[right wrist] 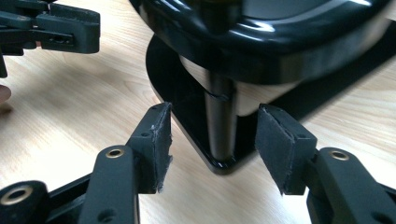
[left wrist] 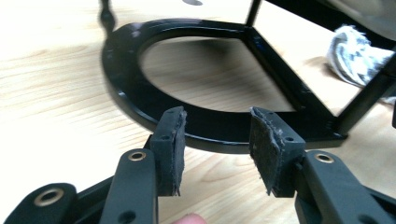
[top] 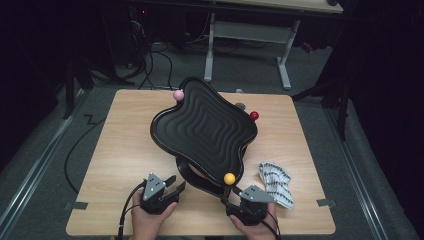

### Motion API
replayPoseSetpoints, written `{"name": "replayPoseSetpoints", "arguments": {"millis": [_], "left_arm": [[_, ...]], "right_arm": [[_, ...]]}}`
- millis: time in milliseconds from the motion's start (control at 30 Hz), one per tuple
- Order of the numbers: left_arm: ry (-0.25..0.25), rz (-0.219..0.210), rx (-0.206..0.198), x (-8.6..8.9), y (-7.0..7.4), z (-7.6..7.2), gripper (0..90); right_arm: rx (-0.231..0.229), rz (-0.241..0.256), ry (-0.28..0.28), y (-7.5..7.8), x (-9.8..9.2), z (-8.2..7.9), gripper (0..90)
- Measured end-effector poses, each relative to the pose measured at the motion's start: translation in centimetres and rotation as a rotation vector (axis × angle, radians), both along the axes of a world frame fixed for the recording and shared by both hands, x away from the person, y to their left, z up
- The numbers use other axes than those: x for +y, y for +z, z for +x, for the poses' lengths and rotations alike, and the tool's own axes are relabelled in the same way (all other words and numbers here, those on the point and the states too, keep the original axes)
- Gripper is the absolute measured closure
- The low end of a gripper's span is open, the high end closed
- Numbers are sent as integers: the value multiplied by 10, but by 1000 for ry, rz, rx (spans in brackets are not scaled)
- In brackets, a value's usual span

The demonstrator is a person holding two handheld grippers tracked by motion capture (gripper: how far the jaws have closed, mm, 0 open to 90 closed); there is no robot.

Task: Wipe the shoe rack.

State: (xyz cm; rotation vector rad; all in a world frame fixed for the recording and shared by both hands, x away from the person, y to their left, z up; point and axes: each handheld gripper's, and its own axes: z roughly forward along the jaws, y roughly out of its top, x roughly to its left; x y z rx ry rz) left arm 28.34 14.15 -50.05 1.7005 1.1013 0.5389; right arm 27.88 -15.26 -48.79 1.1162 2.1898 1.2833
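Currently:
left gripper (left wrist: 215,140): jaws spread, glossy black curved stand base (left wrist: 140,98) just ahead
right gripper (right wrist: 212,140): jaws apart, straddling round black post (right wrist: 219,121)
tray (top: 205,127): wavy, ridged black

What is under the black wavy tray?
Under the tray a thin post stands on a flat black base frame that rests on the table. The tray hides the farther part of the frame from above.

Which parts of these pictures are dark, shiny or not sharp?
High view: the room around the table is nearly black. Right gripper view: the glossy tray shows bright glare and looks blurred. Left gripper view: the black base frame and cloth look soft.
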Motion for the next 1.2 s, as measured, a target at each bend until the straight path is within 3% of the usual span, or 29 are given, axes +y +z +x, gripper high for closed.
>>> {"name": "replayPoseSetpoints", "arguments": {"millis": [67, 167, 400, 533, 800, 900, 1000, 1067, 1200], "left_arm": [[17, -11, 8, 3, -1, 3, 561], [38, -13, 18, 5, -3, 8, 562], [73, -43, 39, 13, -3, 24, 578], [77, -53, 42, 14, -1, 36, 576], [97, -46, 71, 7, 0, 78, 576], [100, -73, 91, -1, -1, 97, 576], [110, -65, 82, -9, 2, 113, 592], [106, -47, 60, -13, 6, 123, 660], [78, -17, 43, -13, 13, 133, 703]], "right_arm": [[-18, -7, -27, 0, 5, 2, 553], [-47, -32, -56, -1, 9, 3, 737], [-66, -45, -48, -2, -4, 1, 748], [-68, -46, -72, -2, -17, 3, 748], [-52, -25, -170, -2, -52, 13, 747], [-53, -14, -181, -3, -57, 16, 744], [-56, -12, -185, -3, -58, 17, 743], [-58, -11, -189, -3, -57, 16, 744], [-74, -10, -205, -4, -55, 16, 740]]}}
